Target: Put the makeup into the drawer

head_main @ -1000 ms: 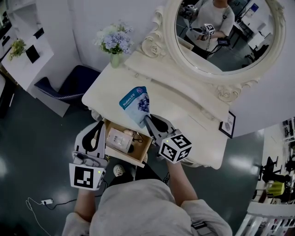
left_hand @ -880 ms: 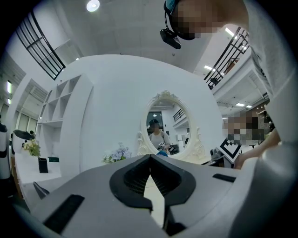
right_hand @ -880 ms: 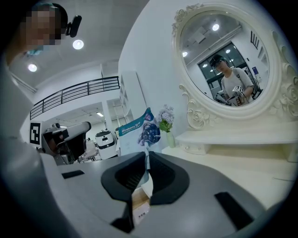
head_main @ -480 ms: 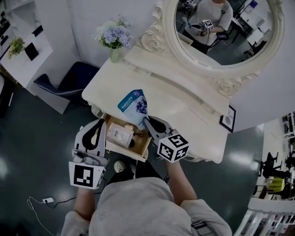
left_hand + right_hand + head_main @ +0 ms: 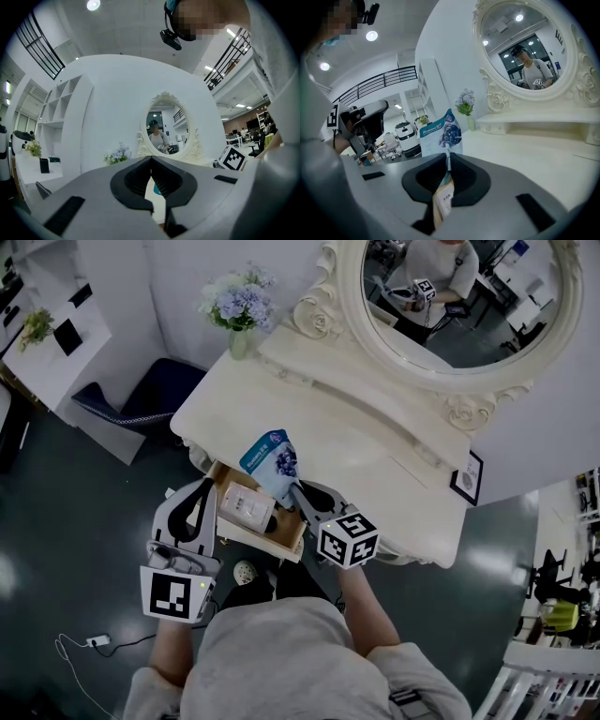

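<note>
A blue face-mask sachet with a blueberry print hangs upright over the dressing table's front edge, just above the open wooden drawer. My right gripper is shut on its lower edge; in the right gripper view the sachet stands up from between the closed jaws of the right gripper. A pale box lies in the drawer. My left gripper hovers at the drawer's left side, shut and empty. In the left gripper view, the left gripper has its jaws together.
The cream dressing table carries an oval mirror, a vase of flowers at its back left and a small framed picture at its right end. A dark blue chair stands to the left on the dark floor.
My right gripper has sunk with the sachet, closer to the open drawer. The left gripper has stayed beside the drawer.
</note>
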